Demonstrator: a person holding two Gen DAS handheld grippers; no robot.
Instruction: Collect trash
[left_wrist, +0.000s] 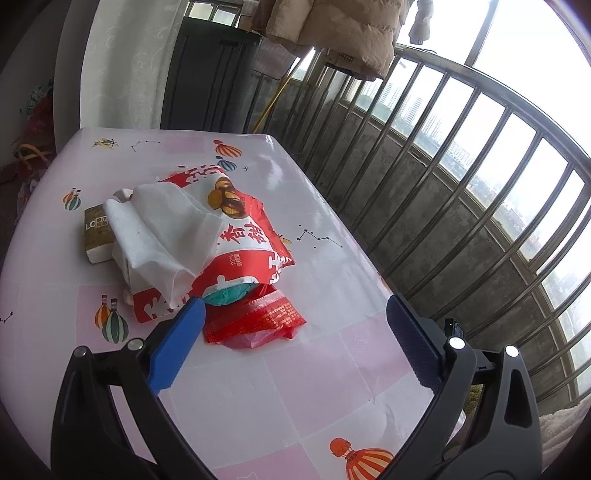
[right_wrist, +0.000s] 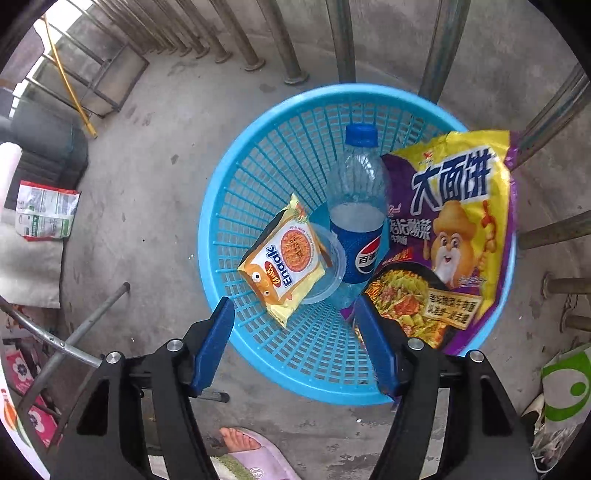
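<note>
In the left wrist view my left gripper is open and empty over the table, just short of a trash pile: a red and white snack bag, a white tissue over it, a red wrapper nearest my fingers and a small olive box behind. In the right wrist view my right gripper is open and empty above a blue basket on the floor. The basket holds a Pepsi bottle, a yellow noodle packet, a clear cup and a purple and yellow noodle bag.
A metal railing runs along the table's right side and behind the basket. A loose wrapper lies on cloth at the left of the concrete floor. A metal frame leg and a slippered foot are near the basket.
</note>
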